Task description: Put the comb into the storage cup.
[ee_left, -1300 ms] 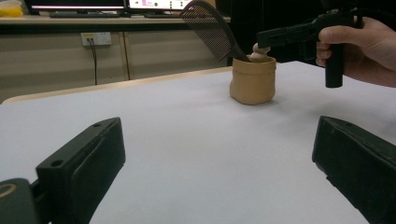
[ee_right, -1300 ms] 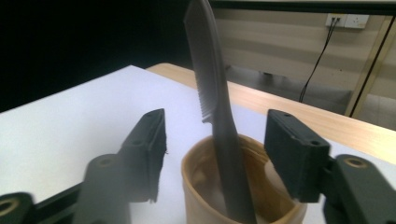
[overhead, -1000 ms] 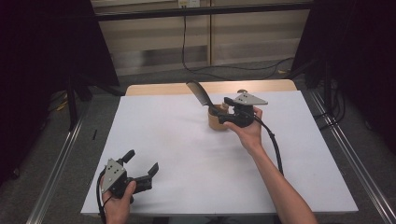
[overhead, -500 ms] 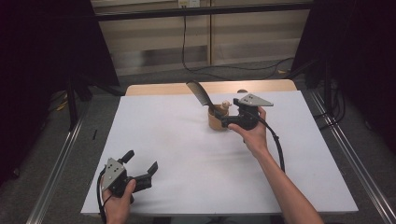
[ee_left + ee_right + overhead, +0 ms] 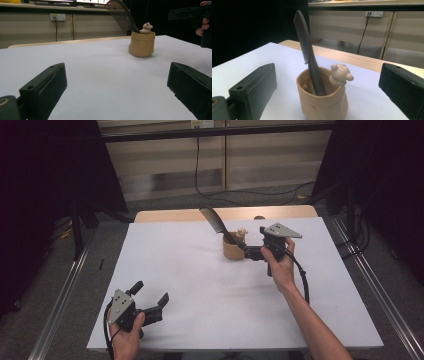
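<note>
A tan soft cup [image 5: 231, 252] stands at the back middle of the white table [image 5: 200, 285]. A dark comb [image 5: 214, 222] leans out of it to the left, and a small bear figure [image 5: 242, 233] peeks over its rim. My right gripper [image 5: 246, 253] is level, just right of the cup. Its jaws have just been opening and now stand wide, and no pad touches the cup [image 5: 322, 105]. The comb [image 5: 308, 47] and bear [image 5: 340, 73] rise straight ahead of them. My left gripper [image 5: 150, 294] rests open and holds nothing at the front left, facing the cup [image 5: 142, 45].
A wooden strip [image 5: 165, 215] runs along the table's far edge. Metal rails [image 5: 60, 295] flank the table on both sides, with dark stands and cables behind. White tabletop [image 5: 100, 70] stretches between my left gripper and the cup.
My right gripper has drawn back to the right from the cup and its jaws have spread wide. The comb stays leaning in the cup. The left gripper has not moved.
</note>
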The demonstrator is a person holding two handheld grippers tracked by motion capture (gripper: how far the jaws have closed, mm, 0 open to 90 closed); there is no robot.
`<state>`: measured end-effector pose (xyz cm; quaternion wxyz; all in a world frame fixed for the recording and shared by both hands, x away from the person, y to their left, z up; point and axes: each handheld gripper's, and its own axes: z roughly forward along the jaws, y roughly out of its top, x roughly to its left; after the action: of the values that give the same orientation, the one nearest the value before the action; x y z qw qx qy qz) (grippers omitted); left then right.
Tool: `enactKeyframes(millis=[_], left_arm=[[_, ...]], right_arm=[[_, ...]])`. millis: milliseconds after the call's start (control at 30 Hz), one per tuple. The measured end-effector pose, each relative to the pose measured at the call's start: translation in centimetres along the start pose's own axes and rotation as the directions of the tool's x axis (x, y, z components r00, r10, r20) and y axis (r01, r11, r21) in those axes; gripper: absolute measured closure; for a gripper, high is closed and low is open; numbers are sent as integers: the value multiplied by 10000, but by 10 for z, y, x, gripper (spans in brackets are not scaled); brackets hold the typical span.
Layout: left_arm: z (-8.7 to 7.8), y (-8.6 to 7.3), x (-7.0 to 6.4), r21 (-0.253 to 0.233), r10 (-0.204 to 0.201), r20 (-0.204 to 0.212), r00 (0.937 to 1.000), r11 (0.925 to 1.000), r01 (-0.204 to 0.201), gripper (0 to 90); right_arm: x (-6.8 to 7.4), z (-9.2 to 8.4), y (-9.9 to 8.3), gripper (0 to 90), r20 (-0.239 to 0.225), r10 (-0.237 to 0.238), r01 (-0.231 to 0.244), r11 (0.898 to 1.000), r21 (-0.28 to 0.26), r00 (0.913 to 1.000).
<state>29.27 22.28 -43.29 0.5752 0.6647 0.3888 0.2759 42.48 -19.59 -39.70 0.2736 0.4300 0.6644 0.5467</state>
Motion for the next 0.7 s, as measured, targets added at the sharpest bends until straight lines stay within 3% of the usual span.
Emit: enactKeyframes(millis=[433, 700], left_arm=[[-3, 0, -1, -13, 119, -83, 9999, 9999, -119, 27], [-3, 1, 0, -3, 130, -119, 9998, 9999, -130, 29]], right_arm=[[2, -19, -9, 3, 793, -223, 236, 9996, -157, 9966], [0, -31, -13, 0, 798, -299, 315, 9993, -192, 9964]])
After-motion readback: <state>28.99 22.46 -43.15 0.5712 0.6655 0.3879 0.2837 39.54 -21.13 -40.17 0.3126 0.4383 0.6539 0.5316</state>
